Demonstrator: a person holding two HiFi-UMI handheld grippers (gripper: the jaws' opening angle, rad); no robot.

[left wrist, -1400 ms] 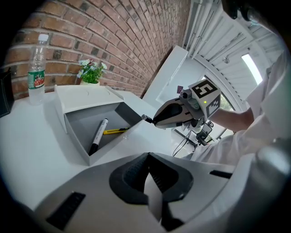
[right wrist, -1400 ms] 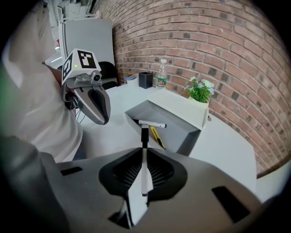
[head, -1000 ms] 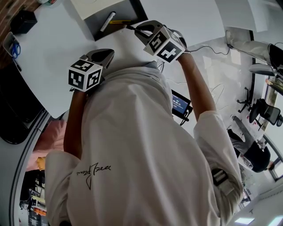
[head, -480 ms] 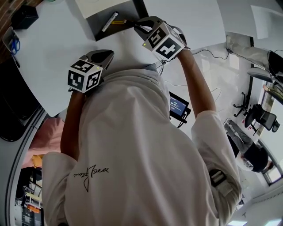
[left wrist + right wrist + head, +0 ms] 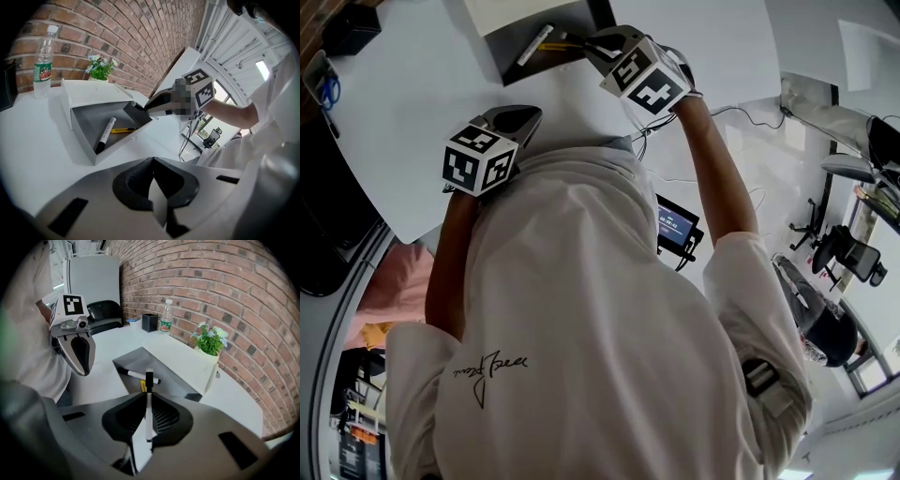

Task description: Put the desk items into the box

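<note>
The right gripper (image 5: pixel 148 397) is closed on a marker (image 5: pixel 148 420). The marker is white with a black cap and stands upright between the jaws, its cap end poking out past the tips. In the head view this gripper hangs over the near right corner of the box (image 5: pixel 83 123), with the marker not yet inside.

The box is grey inside and white outside, open at the top, and sits on the white desk (image 5: pixel 37 145). A second marker (image 5: pixel 105 135) lies on its floor, and a thin yellow item (image 5: pixel 123 130) lies just beside it.

The left gripper (image 5: pixel 152 161) has its jaws together with nothing between them. It is held above bare desk, well short of the box and to the left of the right gripper.

Behind the box, against the brick wall (image 5: pixel 243 291), stand a clear water bottle (image 5: pixel 44 61) and a small potted plant (image 5: pixel 209 341). A black cup (image 5: pixel 150 322) stands on the desk near the bottle.
</note>
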